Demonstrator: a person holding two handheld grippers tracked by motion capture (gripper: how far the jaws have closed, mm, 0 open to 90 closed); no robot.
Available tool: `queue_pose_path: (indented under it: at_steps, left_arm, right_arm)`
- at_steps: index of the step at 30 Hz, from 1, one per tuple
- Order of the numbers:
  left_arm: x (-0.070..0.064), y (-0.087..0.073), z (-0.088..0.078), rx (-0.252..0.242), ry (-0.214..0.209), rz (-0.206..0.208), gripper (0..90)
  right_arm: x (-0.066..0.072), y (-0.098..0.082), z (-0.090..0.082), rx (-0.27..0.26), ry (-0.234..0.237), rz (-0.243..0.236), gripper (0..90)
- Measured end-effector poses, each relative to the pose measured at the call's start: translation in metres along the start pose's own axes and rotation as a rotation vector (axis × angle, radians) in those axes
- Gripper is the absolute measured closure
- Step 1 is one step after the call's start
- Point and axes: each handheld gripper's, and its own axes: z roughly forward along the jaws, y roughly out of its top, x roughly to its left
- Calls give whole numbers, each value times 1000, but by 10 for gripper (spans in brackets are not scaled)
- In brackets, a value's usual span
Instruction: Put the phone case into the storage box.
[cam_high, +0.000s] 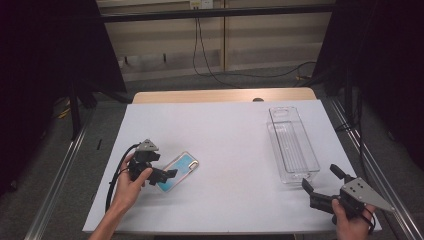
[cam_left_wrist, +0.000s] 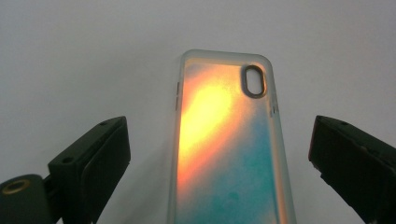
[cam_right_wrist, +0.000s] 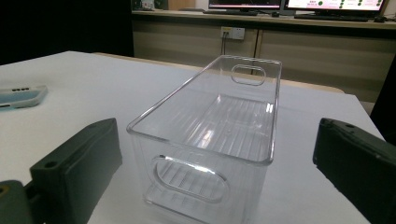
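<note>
The phone case (cam_left_wrist: 229, 144) is lying flat on the tabletop (cam_high: 225, 135) toward its near left corner — the left gripper (cam_high: 167, 176) is hovering over it, jaws spread wide on either side. Near the right edge, the right gripper (cam_high: 320, 184) is waiting — released — before the clear bin (cam_right_wrist: 210, 135).

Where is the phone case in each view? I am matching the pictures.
High view: phone case lower left, beside the left hand-held gripper.
Left gripper view: centre, between the open jaws.
Right gripper view: far left edge.
Shared landmark: the white table.
</note>
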Motion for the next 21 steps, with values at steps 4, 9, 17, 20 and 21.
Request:
queue_pose_path:
  at_steps: [4,9,17,20,21]
  left_arm:
    - [2,0,6,38,-3,-1,60]
    - [-1,8,12,92,-10,19,61]
    - [-7,9,17,148,-32,43,61]
    - [-6,8,20,173,-29,48,60]
    - [-6,7,21,183,-27,46,61]
  right_arm:
    - [0,0,0,0,3,-2,2]
    - [0,0,0,2,4,-2,3]
    - [1,0,0,1,4,-1,3]
    - [1,0,0,3,7,-6,3]
    - [1,0,0,2,5,-3,3]
